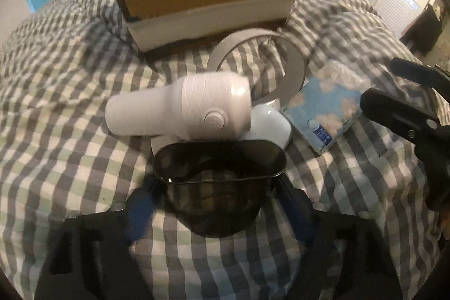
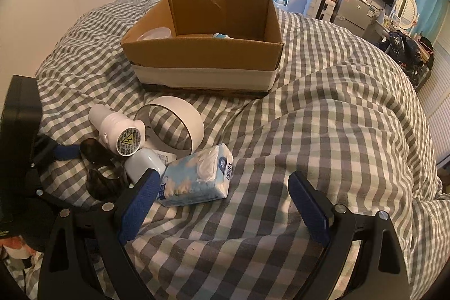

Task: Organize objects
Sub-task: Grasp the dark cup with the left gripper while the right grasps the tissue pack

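L hand-held gripper pads straddle dark tinted cup, contact unclear. R hand-held gripper wide, empty, over bare bedspread. Tissue pack just beside R's left pad. Cardboard box beyond.

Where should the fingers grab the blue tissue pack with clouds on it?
Probably across its two long sides, coming down from above. The soft blue cloud-print tissue pack lies flat on the grey checked blanket, and its flat long sides are narrower than its length. Its right side is clear; the pale blue rounded gadget crowds its left end.
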